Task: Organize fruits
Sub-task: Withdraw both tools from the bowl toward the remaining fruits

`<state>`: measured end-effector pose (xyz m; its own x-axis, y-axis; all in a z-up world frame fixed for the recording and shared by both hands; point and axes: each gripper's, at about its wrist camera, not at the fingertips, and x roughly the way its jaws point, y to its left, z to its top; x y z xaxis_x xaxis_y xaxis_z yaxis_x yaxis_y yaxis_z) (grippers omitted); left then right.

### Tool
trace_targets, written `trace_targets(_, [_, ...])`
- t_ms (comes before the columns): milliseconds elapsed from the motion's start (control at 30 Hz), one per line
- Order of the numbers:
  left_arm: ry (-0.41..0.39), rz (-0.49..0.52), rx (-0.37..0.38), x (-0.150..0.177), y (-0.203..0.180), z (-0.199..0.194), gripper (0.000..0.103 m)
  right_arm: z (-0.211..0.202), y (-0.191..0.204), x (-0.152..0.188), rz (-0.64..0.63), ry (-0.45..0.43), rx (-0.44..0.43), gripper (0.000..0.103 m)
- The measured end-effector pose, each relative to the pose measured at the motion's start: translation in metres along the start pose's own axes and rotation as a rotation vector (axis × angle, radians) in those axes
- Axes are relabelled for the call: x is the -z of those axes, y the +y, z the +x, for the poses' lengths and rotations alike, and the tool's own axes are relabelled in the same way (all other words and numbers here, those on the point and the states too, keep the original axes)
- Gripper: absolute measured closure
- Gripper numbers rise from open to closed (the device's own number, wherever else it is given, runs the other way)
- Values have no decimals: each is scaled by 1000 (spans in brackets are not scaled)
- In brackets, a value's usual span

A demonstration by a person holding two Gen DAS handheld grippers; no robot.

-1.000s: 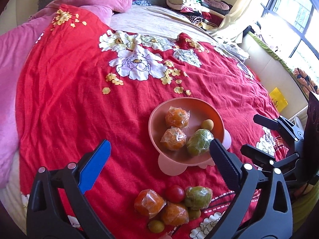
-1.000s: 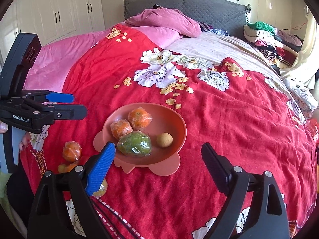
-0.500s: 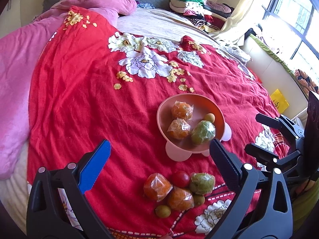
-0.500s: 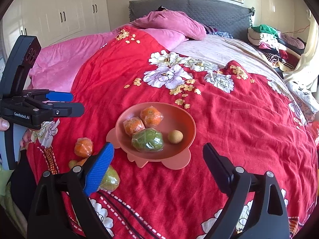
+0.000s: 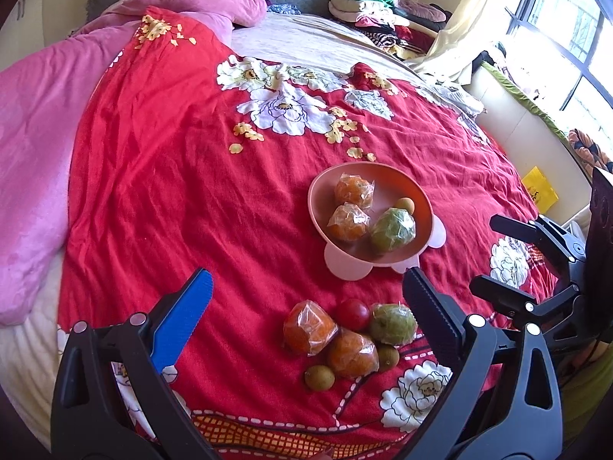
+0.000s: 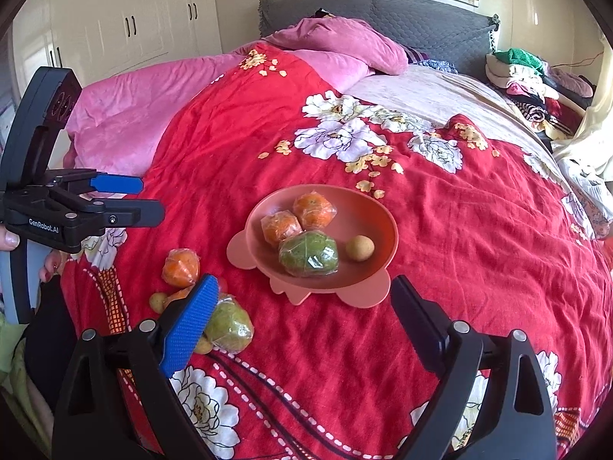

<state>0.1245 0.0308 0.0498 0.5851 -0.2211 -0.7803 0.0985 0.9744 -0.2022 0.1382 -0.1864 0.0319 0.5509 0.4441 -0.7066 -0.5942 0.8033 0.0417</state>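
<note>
A pink bowl (image 5: 423,207) (image 6: 383,214) stands on the red bedspread and holds two wrapped oranges, a wrapped green fruit (image 5: 392,230) (image 6: 308,253) and a small brown fruit (image 6: 360,248). In front of it lies a loose pile: two wrapped oranges (image 5: 309,327), a red tomato (image 5: 353,313), a wrapped green fruit (image 5: 394,324) (image 6: 228,324) and small brown fruits (image 5: 319,378). My left gripper (image 5: 306,287) is open and empty, above the pile. My right gripper (image 6: 302,293) is open and empty, near the bowl's front edge.
The red flowered bedspread (image 5: 172,176) covers a bed with a pink quilt (image 5: 30,122) at the left and folded clothes (image 6: 536,80) at the far right. The right gripper shows at the right of the left wrist view (image 5: 536,268).
Both grippers have drawn back toward the near edge of the bed. The bowl and pile now sit farther off in both views. Both stay open.
</note>
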Motion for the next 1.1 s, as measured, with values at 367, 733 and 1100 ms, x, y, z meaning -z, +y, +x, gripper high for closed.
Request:
trace_targets(367, [19, 7, -6, 21, 0, -7, 10, 4, 15, 13, -20, 34, -23, 12])
trace_targets(733, [57, 42, -23, 45, -4, -8, 10, 11, 24, 27, -23, 68, -39, 12])
trace_targets(1100, [94, 60, -38, 69, -5, -3, 10, 14, 32, 36, -38, 87, -46, 12])
